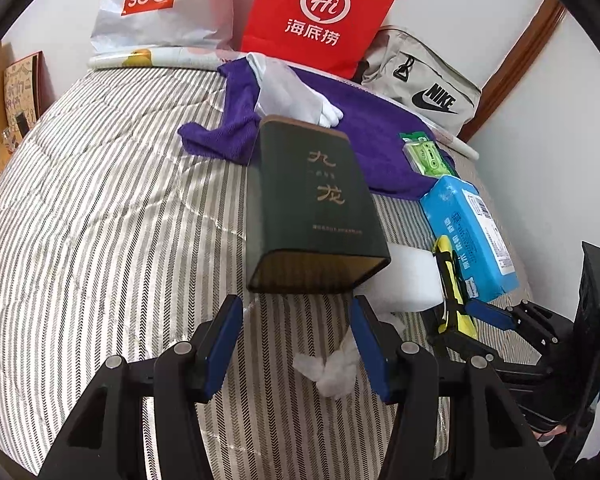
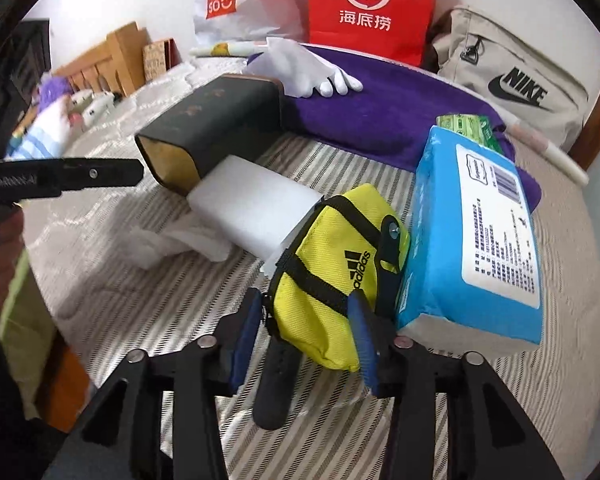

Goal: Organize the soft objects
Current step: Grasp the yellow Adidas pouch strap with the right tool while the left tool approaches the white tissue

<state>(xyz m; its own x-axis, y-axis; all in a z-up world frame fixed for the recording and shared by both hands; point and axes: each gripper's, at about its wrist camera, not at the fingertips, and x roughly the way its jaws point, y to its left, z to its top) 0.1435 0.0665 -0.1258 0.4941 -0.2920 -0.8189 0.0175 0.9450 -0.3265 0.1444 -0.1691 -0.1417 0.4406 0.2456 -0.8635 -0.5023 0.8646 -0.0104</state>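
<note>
- Yellow Adidas pouch [image 2: 332,276] lies on the striped bed, between white foam block [image 2: 256,208] and blue tissue pack [image 2: 472,240].
- Soft and light; pinch its near end.
- Right gripper [image 2: 306,336] pinches it; left gripper [image 1: 296,344] is spread, empty.

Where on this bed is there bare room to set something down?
The striped quilt is bare to the left of the dark green box, up to the purple towel. The right side is crowded: white foam block, yellow pouch and blue tissue pack lie packed together.
</note>
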